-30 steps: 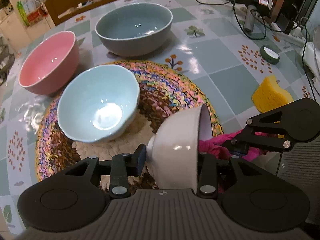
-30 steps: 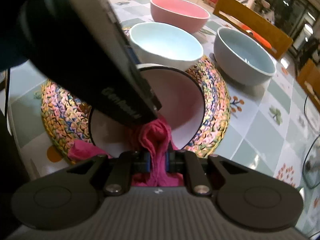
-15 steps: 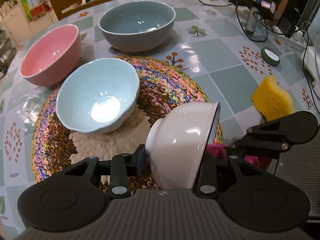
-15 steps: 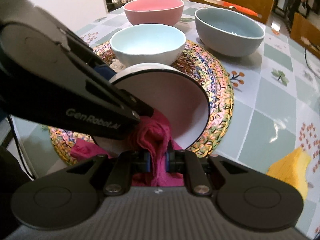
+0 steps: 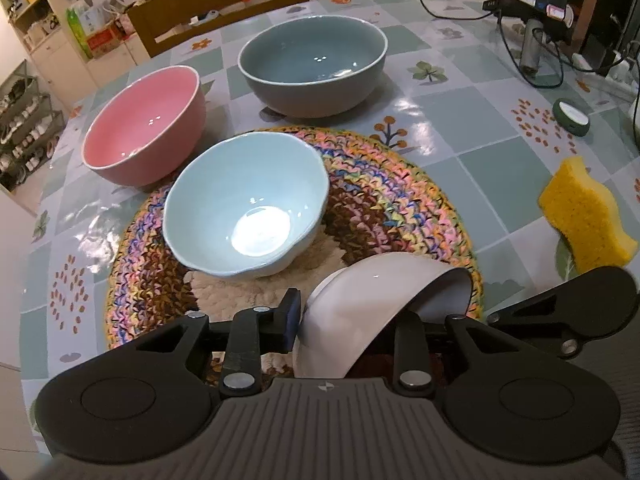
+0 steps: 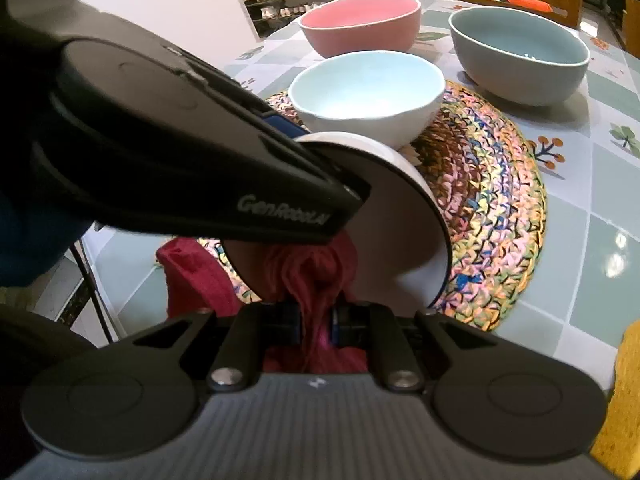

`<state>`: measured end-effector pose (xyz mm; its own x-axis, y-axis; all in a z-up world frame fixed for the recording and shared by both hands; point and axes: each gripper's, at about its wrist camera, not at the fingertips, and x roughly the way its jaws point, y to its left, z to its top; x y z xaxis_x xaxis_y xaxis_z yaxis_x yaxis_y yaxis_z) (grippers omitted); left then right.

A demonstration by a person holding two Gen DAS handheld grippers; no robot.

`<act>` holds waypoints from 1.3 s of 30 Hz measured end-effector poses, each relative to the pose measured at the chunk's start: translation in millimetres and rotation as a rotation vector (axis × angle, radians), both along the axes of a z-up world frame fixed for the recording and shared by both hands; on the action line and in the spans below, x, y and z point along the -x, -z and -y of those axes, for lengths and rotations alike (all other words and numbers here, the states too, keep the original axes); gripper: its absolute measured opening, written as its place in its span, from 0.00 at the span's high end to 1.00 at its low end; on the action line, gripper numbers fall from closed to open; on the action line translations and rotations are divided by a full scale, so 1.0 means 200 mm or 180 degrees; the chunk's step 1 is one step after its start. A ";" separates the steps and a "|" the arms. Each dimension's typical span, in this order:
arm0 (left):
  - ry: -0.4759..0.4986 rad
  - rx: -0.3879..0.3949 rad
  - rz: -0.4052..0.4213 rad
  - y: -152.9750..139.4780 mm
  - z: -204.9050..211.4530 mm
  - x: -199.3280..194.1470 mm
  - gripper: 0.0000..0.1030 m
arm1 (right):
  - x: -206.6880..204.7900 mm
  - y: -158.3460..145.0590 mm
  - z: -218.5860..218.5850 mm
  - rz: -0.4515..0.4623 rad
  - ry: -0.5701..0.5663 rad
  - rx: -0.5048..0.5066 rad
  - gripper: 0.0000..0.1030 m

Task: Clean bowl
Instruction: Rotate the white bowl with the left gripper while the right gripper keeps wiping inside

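Observation:
My left gripper (image 5: 348, 320) is shut on a white bowl (image 5: 360, 312) and holds it on its side above the braided mat (image 5: 400, 200), its mouth turned to the right. In the right wrist view the same bowl (image 6: 400, 224) faces me. My right gripper (image 6: 314, 320) is shut on a magenta cloth (image 6: 316, 276) that is pressed into the bowl's lower inside. The left gripper's body (image 6: 180, 168) crosses that view and hides the bowl's upper left.
A light blue bowl (image 5: 244, 204) sits on the mat. A pink bowl (image 5: 144, 128) and a grey-blue bowl (image 5: 316, 68) stand behind it on the table. A yellow sponge (image 5: 584, 216) lies at the right. Cables and a stand (image 5: 532, 44) are at the far right.
The left gripper has pulled back and tilted, so the white bowl sits lower in its view with the mouth tipped more downward. The cloth stays inside the bowl.

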<state>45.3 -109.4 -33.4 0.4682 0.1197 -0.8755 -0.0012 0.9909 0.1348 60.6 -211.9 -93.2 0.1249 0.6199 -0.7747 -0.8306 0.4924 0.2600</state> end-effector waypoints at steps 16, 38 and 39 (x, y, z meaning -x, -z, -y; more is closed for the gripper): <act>0.0290 -0.0091 -0.0071 0.02 0.02 -0.04 0.78 | 0.18 -0.11 -0.05 0.2037 -0.0587 0.0778 0.88; 0.0853 -0.0373 -0.0109 0.06 0.05 -0.10 0.77 | 0.01 -0.11 -0.05 0.2484 -0.1154 0.0870 0.88; 0.0862 -0.0369 -0.0110 0.06 0.05 -0.10 0.77 | 0.00 -0.10 -0.06 0.2467 -0.1165 0.0879 0.88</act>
<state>65.5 -118.8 -45.9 0.4668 0.0947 -0.8793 0.2677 0.9324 0.2426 61.2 -200.8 -73.3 0.5056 0.5277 -0.6826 -0.8409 0.1244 -0.5267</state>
